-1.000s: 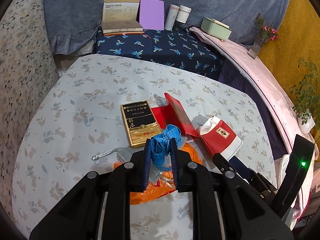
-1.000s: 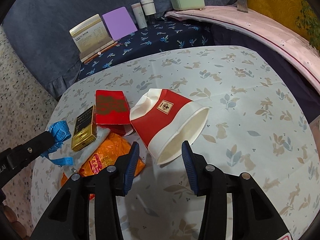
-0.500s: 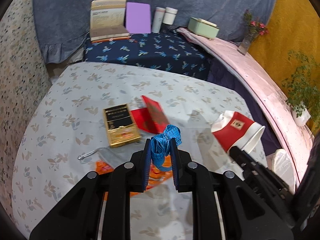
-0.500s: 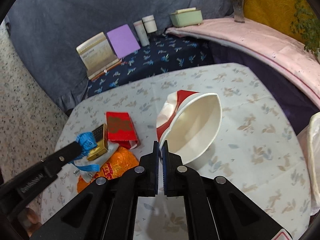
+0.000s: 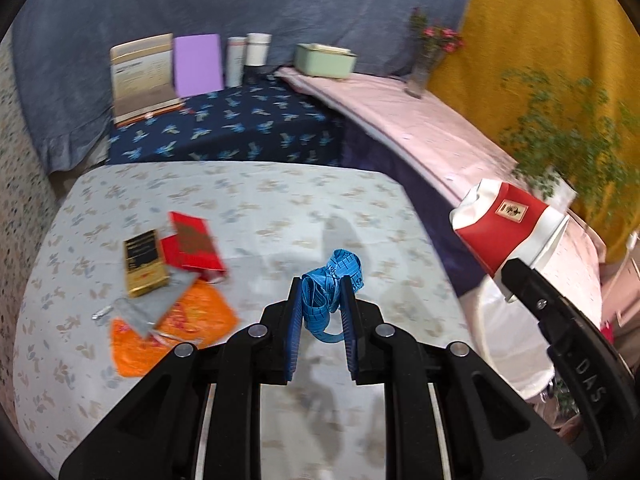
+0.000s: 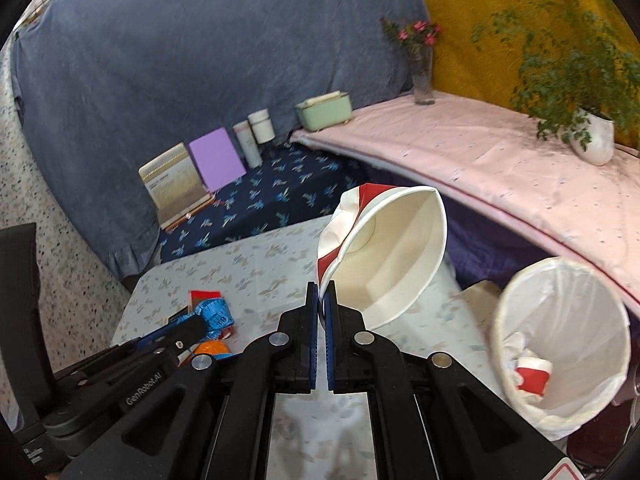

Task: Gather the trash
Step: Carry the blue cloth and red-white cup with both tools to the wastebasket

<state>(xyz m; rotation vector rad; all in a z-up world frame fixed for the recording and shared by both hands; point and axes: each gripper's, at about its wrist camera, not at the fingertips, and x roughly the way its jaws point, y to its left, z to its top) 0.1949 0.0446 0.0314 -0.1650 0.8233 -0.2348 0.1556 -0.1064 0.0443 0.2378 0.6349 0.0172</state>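
My left gripper [image 5: 320,284] is shut on a bundled blue tape measure [image 5: 332,276], held above the floral table [image 5: 248,200]. In the right wrist view that tape measure [image 6: 214,312] shows at the left gripper's tip. My right gripper [image 6: 322,296] is shut on the rim of a crushed red and white paper cup [image 6: 384,256], lifted off the table; the same cup [image 5: 504,228] hangs at the right in the left wrist view. A white-lined trash bin [image 6: 560,340] stands low to the right, with a small red cup [image 6: 532,374] inside.
On the table lie a gold box [image 5: 144,264], a red packet [image 5: 196,246], a grey pouch [image 5: 156,304] and an orange wrapper [image 5: 176,328]. Behind stand books, bottles and a green box [image 5: 324,60] on cloth-covered benches. A potted plant [image 6: 592,136] sits on the pink ledge.
The right gripper closed on the cup's rim and lifted it up and to the right, off the table. The left gripper rose and swung right with the tape measure; the trash bin came into view.
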